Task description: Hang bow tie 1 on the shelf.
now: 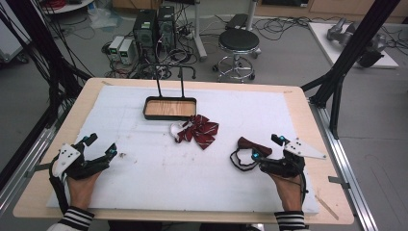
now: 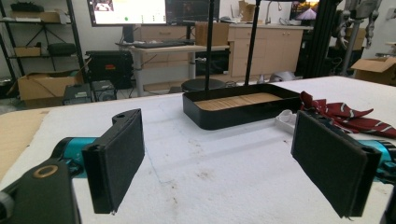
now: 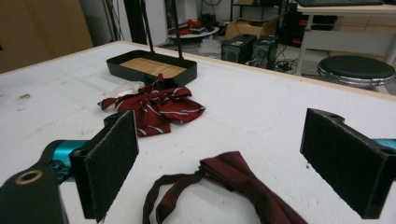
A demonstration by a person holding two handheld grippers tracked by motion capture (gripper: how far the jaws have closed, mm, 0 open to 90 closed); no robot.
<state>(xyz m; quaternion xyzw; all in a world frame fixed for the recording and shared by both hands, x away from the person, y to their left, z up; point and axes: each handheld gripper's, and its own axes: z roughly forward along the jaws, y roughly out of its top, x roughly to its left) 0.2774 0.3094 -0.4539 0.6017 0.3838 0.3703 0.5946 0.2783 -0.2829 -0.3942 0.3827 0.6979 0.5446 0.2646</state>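
Right gripper (image 3: pixel 219 163) hovers with jaws spread wide, nothing pinched. The plain maroon bow tie (image 3: pixel 243 182) lies on the white mat between and just below them, its lower end cut off by the frame's edge. Beyond the left jaw sits the striped bow tie (image 3: pixel 156 108), partly hiding a pale clip. Left gripper (image 2: pixel 219 161) is spread too, holding nothing, black tray (image 2: pixel 224 114) ahead.

plain dark red bow tie (image 3: pixel 243 179): lower end cut off by bottom edge in right gripper view | white clip (image 1: pixel 175 128) beside striped bow tie (image 1: pixel 199 131): too small to identify | tray (image 2: pixel 238 108) handle posts: tops cut off in left gripper view
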